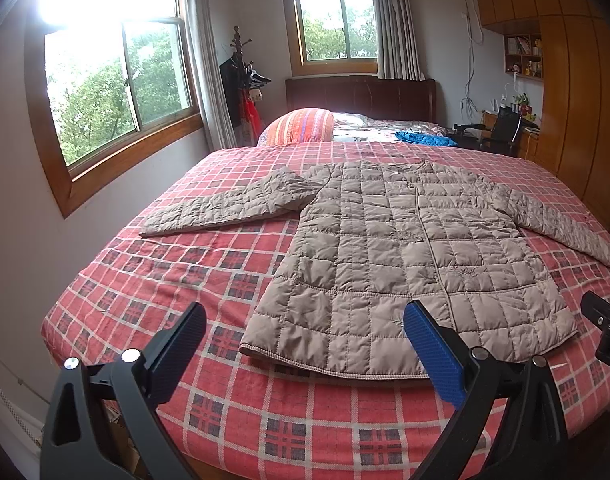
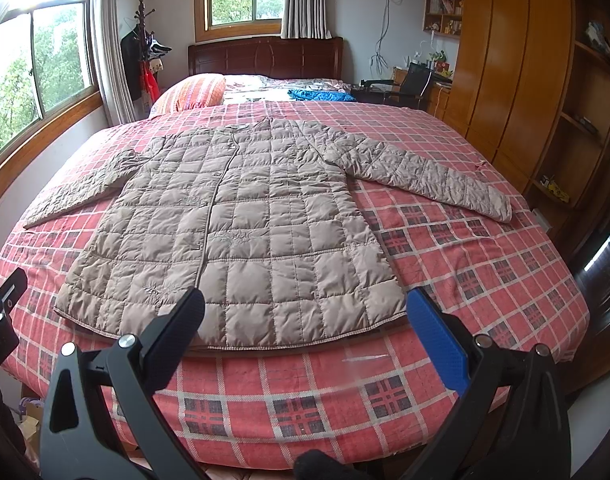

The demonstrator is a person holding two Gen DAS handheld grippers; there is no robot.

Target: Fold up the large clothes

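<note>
A beige quilted jacket (image 1: 405,248) (image 2: 233,224) lies flat and face up on the red plaid bed (image 1: 153,280) (image 2: 485,264), both sleeves spread out to the sides and its hem toward me. My left gripper (image 1: 305,320) hovers open above the foot of the bed, in front of the hem's left half, with nothing between its fingers. My right gripper (image 2: 305,304) is open too, held just short of the hem's right half. Each gripper's edge shows in the other's view, the right one (image 1: 605,328) and the left one (image 2: 1,308).
A striped orange pillow (image 1: 301,124) and a blue garment (image 1: 425,138) lie near the dark headboard (image 2: 265,58). Windows and a coat stand (image 1: 241,80) line the left wall. A wooden wardrobe (image 2: 517,64), shelves and a desk with a chair (image 2: 413,84) stand on the right.
</note>
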